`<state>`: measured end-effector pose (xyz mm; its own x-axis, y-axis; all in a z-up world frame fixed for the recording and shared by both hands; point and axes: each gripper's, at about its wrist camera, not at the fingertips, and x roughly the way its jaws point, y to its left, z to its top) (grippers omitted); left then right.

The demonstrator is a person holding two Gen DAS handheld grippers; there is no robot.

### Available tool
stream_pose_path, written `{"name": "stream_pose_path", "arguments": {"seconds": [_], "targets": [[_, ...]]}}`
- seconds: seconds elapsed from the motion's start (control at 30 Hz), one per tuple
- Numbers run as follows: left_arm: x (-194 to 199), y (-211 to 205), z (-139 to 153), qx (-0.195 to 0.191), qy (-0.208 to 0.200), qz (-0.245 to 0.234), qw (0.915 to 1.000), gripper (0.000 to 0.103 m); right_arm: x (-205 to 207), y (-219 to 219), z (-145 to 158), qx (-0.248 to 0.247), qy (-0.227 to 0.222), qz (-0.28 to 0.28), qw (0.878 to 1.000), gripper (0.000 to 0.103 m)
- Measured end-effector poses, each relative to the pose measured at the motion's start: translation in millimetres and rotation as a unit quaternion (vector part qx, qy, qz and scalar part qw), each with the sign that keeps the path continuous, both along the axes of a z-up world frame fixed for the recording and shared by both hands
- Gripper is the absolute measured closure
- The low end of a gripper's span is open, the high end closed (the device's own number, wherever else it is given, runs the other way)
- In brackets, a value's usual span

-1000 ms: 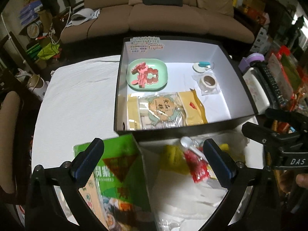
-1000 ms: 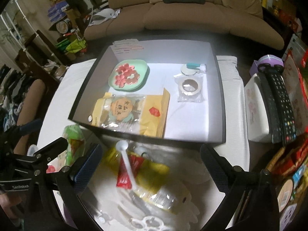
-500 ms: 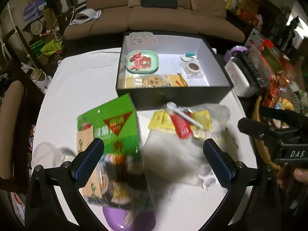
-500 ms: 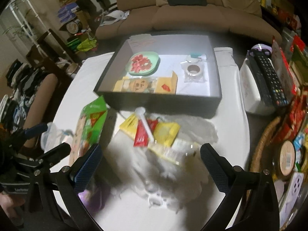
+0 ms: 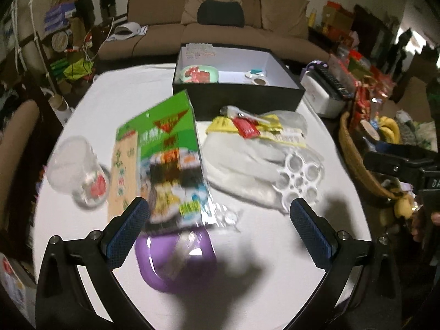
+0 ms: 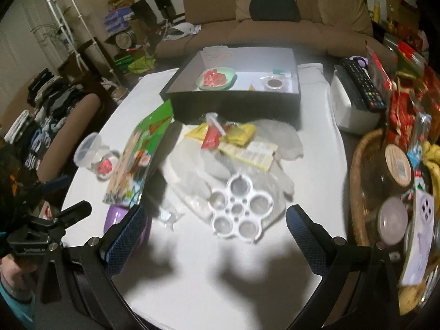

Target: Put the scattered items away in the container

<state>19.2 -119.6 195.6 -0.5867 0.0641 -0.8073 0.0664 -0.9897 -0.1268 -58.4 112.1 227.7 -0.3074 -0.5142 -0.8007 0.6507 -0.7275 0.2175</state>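
A black box (image 5: pixel 242 97) (image 6: pixel 236 104) with a white inside stands at the far side of the white table. It holds a green plate with red pieces (image 5: pixel 200 73), a tape roll (image 5: pixel 260 81) and a small white item. In front of it lie a green snack bag (image 5: pixel 167 154) (image 6: pixel 137 159), a clear bag with yellow and red packets (image 5: pixel 255 129) (image 6: pixel 233 140), a white ring-shaped tray (image 5: pixel 299 181) (image 6: pixel 239 209), a purple cup (image 5: pixel 176 258) and a clear plastic cup (image 5: pixel 74 173). My left gripper (image 5: pixel 220 228) and right gripper (image 6: pixel 217 233) are both open and empty, above the near table.
A white appliance with a remote on it (image 5: pixel 327 93) (image 6: pixel 354 101) stands right of the box. A wicker basket (image 6: pixel 360 181) with jars and bananas sits at the right edge. A chair (image 5: pixel 16 137) is at the left, a sofa (image 5: pixel 220 24) behind.
Both grippers have pulled back and up from the box. The scattered items in front of the box have come into view. Both stay open.
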Motion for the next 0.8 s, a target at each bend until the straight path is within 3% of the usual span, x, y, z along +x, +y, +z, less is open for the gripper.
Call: {"name": "stream_pose_path", "arguments": {"seconds": [0.33, 0.6, 0.8], "targets": [[59, 1, -56, 0.029, 0.001, 0.016, 0.9995, 0.000, 63, 31, -49, -0.022, 0.009, 0.012, 1.000, 0.000], [69, 25, -86, 0.032, -0.012, -0.008, 0.9994, 0.000, 75, 40, -99, -0.030, -0.036, -0.003, 0.999, 0.000], [68, 26, -95, 0.033, -0.005, -0.006, 0.9994, 0.000, 67, 47, -114, -0.040, -0.046, -0.012, 0.998, 0.000]]}}
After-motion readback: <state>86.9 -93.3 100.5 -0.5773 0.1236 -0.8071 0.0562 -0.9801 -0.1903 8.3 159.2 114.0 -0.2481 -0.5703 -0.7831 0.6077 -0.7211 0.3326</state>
